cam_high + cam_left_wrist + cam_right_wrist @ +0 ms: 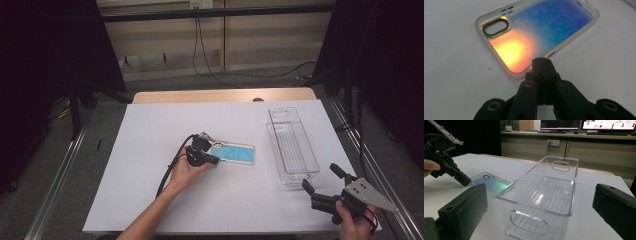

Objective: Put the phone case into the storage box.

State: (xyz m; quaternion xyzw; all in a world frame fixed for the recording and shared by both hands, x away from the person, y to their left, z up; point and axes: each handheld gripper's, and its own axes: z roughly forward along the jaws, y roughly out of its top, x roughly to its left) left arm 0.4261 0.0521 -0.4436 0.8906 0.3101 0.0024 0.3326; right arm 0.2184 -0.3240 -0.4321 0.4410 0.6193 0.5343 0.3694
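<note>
One clear bin (292,145) beside phone case (235,153).

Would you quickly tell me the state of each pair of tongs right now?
Left tongs: shut at the edge of the phone case; grip cannot be told.
Right tongs: open, holding nothing.

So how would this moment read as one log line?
left gripper: shut, at phone case edge | right gripper: open, near clear bin
</note>
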